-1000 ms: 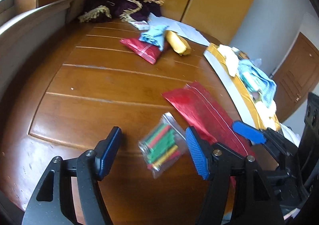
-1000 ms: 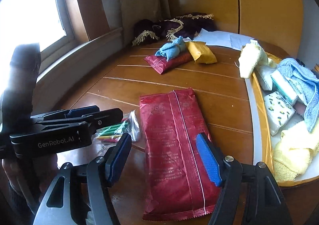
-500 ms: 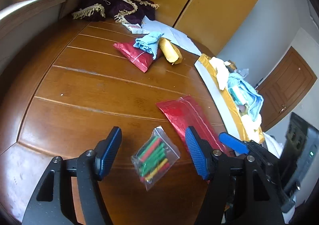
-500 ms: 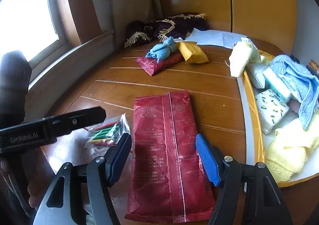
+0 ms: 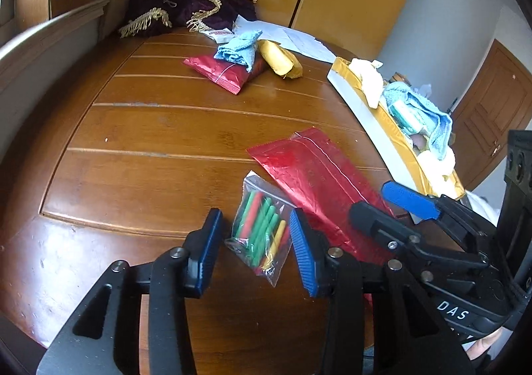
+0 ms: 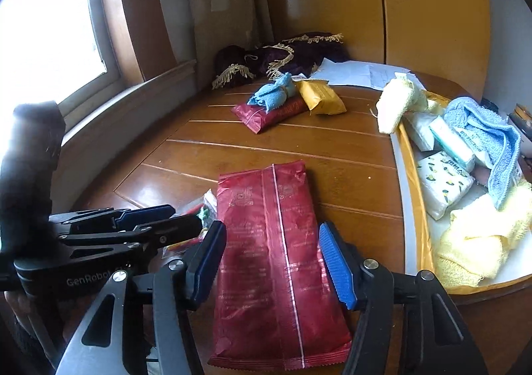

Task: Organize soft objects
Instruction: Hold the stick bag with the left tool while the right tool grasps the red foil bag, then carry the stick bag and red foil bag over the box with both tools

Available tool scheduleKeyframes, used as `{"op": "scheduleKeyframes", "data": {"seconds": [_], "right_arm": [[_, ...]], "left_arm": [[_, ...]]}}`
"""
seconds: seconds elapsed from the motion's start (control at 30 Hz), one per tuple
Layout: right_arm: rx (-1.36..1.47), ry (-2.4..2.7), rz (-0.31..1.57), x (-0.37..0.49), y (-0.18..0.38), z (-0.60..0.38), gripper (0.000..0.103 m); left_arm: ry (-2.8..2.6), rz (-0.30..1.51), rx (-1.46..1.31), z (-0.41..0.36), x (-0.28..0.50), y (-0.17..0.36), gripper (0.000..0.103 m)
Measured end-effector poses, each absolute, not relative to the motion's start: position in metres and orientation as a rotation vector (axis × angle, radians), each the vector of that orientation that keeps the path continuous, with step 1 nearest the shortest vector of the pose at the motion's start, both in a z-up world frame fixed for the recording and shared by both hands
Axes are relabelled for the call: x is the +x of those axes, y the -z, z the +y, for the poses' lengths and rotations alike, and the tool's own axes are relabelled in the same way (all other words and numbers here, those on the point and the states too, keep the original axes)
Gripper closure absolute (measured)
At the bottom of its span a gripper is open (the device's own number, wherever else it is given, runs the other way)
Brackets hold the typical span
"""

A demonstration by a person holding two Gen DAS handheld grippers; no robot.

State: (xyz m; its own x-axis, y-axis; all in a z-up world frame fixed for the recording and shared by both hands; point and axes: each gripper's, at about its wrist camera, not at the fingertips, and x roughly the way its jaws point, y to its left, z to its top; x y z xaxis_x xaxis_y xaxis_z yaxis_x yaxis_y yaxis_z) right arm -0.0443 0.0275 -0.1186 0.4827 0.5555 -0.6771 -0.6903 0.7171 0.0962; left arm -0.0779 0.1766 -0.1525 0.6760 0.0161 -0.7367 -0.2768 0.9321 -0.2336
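A small clear bag of coloured sticks point(image 5: 262, 228) lies on the wooden table point(image 5: 166, 129). My left gripper point(image 5: 256, 248) straddles it. Its jaws are closing, and the blue pads point(image 5: 207, 248) stand just clear of the bag's sides. A large red foil packet point(image 6: 272, 242) lies flat beside the bag. My right gripper point(image 6: 272, 258) straddles its near half with jaws closing, the pads point(image 6: 335, 265) close to its edges but not pressing. The right gripper point(image 5: 370, 200) shows in the left wrist view, and the left gripper point(image 6: 183, 217) in the right wrist view.
A gold-rimmed tray point(image 6: 412, 208) on the right holds towels and tissue packs. At the far side lie a smaller red packet point(image 5: 222, 70), a blue cloth point(image 5: 237, 49), a yellow packet point(image 5: 279, 59), papers and a purple fringed cloth point(image 5: 186, 9). A window sill runs along the left.
The left jaws have narrowed markedly around the bag of sticks. The right jaws have narrowed a little around the red packet. Both packets lie where they were.
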Motion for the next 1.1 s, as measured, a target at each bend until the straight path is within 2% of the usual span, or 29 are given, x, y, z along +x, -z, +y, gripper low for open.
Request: {"op": "scheduleKeyframes", "data": {"seconds": [0.13, 0.2, 0.33, 0.47, 0.63, 0.7, 0.77, 1.1], "right_arm": [[-0.2, -0.782, 0.811, -0.037, 0.13, 0.032, 0.039], [-0.215, -0.779, 0.804, -0.039, 0.131, 0.034, 0.039], [-0.215, -0.792, 0.82, -0.042, 0.132, 0.034, 0.039], [-0.217, -0.826, 0.837, -0.046, 0.136, 0.035, 0.034], [-0.196, -0.832, 0.842, -0.043, 0.137, 0.035, 0.043], [-0.199, -0.828, 0.824, -0.046, 0.135, 0.034, 0.052], [-0.177, -0.835, 0.813, -0.047, 0.13, 0.031, 0.057], [-0.017, -0.887, 0.685, -0.047, 0.085, -0.009, 0.059]], "left_arm": [[-0.221, 0.818, -0.271, 0.167, -0.08, 0.154, 0.065], [-0.254, 0.813, -0.263, 0.166, -0.08, 0.154, 0.073], [-0.275, 0.802, -0.271, 0.171, -0.079, 0.154, 0.082], [-0.288, 0.785, -0.306, 0.175, -0.08, 0.151, 0.091], [-0.273, 0.75, -0.345, 0.177, -0.084, 0.145, 0.094], [-0.269, 0.724, -0.366, 0.179, -0.087, 0.14, 0.094], [-0.26, 0.7, -0.393, 0.181, -0.09, 0.133, 0.095], [-0.095, 0.599, -0.494, 0.166, -0.083, 0.085, 0.095]]}}
